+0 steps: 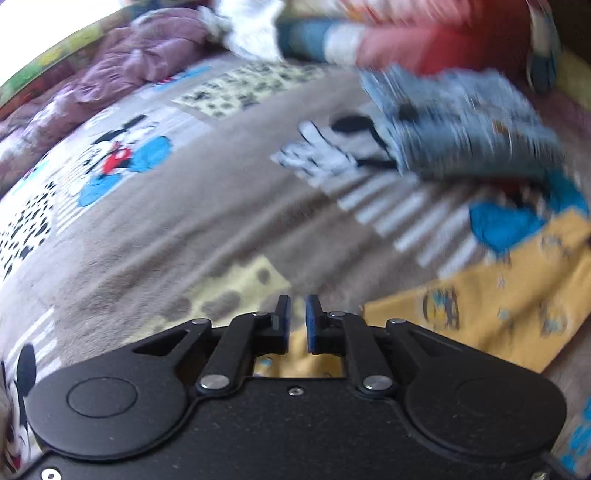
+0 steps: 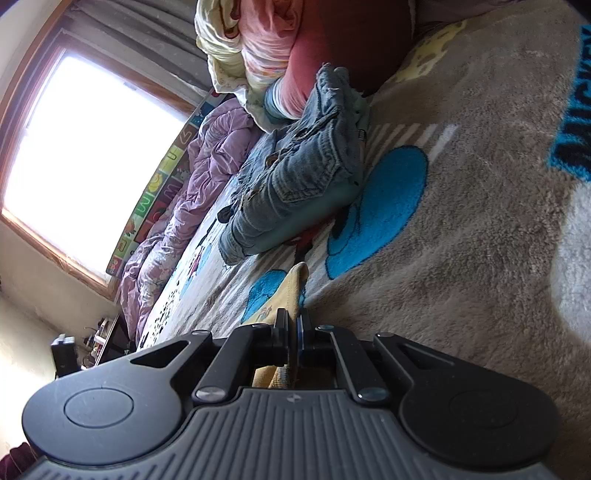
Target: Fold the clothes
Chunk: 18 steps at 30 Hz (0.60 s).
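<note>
A yellow printed garment (image 1: 498,306) lies on the Mickey Mouse blanket (image 1: 184,229) at the lower right of the left wrist view. My left gripper (image 1: 297,314) hovers over its left edge, jaws a narrow gap apart, nothing between them. My right gripper (image 2: 293,321) is shut on an edge of the yellow garment (image 2: 291,288), which stands up between the fingers. A stack of folded denim and teal clothes (image 2: 295,177) sits beyond on the blanket (image 2: 461,240); it also shows blurred in the left wrist view (image 1: 461,125).
A pile of red, pink and cream clothes (image 2: 295,48) lies behind the folded stack. A crumpled purple duvet (image 2: 192,192) runs along the wall under the window (image 2: 85,158). The purple duvet (image 1: 122,70) and white cloth (image 1: 251,29) sit far left.
</note>
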### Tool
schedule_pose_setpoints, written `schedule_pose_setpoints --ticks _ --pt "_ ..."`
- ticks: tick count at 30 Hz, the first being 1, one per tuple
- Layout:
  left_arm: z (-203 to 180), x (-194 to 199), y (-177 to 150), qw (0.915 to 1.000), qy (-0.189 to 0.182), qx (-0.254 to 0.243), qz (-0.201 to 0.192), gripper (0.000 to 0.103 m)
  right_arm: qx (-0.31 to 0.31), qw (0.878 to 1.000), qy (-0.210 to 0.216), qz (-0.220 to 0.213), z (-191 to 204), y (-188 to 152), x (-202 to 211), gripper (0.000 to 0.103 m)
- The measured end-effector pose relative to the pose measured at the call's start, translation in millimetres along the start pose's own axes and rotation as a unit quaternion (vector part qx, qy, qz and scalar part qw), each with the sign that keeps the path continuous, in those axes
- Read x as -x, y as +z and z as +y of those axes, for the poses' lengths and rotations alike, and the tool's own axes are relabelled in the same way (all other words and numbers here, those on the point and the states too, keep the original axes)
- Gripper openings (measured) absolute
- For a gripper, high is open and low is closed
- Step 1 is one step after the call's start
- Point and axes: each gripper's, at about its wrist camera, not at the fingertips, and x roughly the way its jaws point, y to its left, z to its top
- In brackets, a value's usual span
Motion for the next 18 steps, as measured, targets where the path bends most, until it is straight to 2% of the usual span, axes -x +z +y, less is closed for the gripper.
schedule_pose_setpoints --ticks 4,10,12,15,18 --pt "18.3 22.3 -2.8 0.9995 -0.003 0.03 -0.007 0.008 -0.001 1.0 0.001 0.0 0.2 -1.5 -0.9 0.006" --pt "10.4 4.5 -24.8 0.9986 -0.033 0.002 0.042 0.008 -0.007 1.0 0.003 -0.001 -1.2 -1.9 -0.3 0.006" --pt "7.3 -12.5 -32.3 0.9984 -0.003 -0.001 0.057 0.008 -0.005 1.0 0.003 -0.001 -1.0 -1.9 0.2 0.006" --pt "23.8 -23.3 -34.2 0.9967 0.023 0.071 0.034 0.008 0.004 1.0 0.001 0.001 0.0 -1.8 0.7 0.006" --pt "32.4 -14.7 -32.1 0.995 0.027 0.094 0.021 0.008 0.006 1.0 0.001 0.002 0.4 -1.6 1.2 0.006"
